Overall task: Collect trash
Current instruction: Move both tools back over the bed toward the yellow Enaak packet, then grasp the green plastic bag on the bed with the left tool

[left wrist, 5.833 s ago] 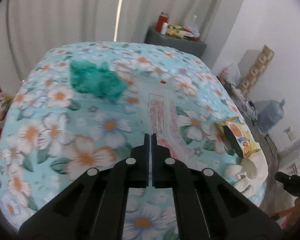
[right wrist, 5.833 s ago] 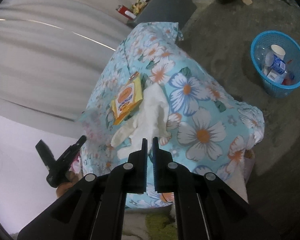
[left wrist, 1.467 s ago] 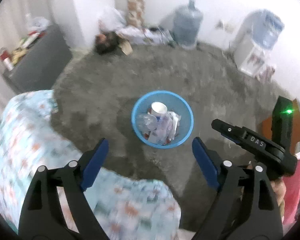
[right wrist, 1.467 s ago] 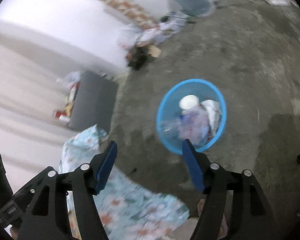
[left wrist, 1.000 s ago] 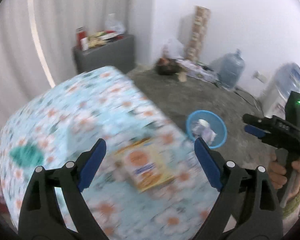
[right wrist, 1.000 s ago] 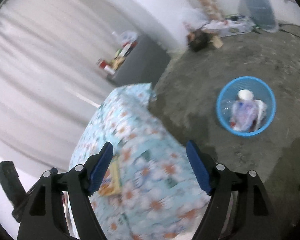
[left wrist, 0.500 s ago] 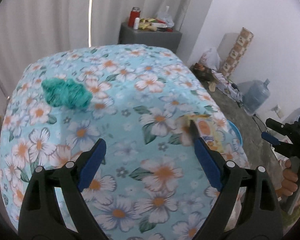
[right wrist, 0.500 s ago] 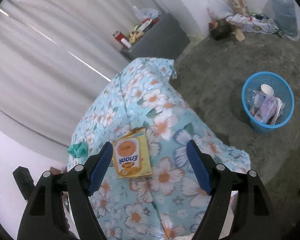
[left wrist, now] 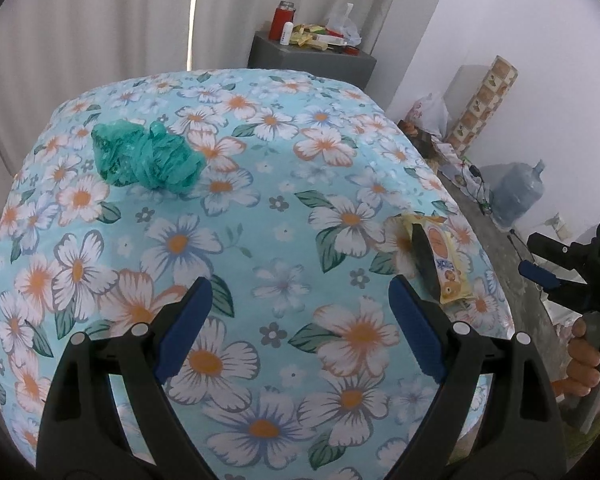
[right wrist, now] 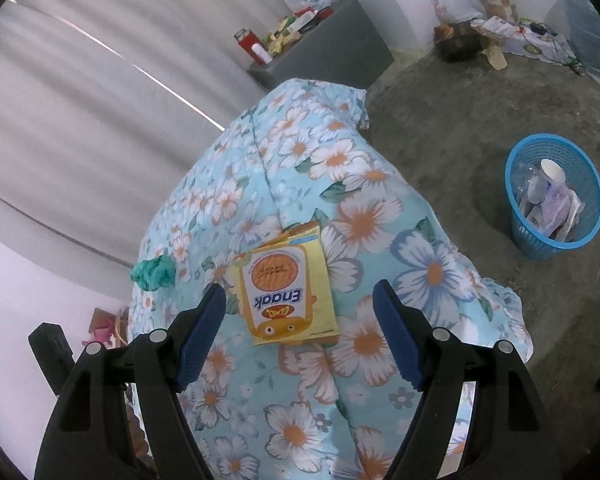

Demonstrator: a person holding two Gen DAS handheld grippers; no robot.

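Looking along my left tongs (left wrist: 296, 322), spread with nothing between them, I see the crumpled green bag (left wrist: 146, 158) far up the floral counter (left wrist: 260, 208); thin and slack, it could slip my pads or drag the cloth along.

Along my right tongs (right wrist: 300, 330), spread too and empty, the yellow snack packet (right wrist: 286, 290) lies flat just ahead of the pads. Closing too high, I'd skate over it. The blue basket (right wrist: 556, 240) stands on the floor, well apart, so a weak pinch could drop it midway.
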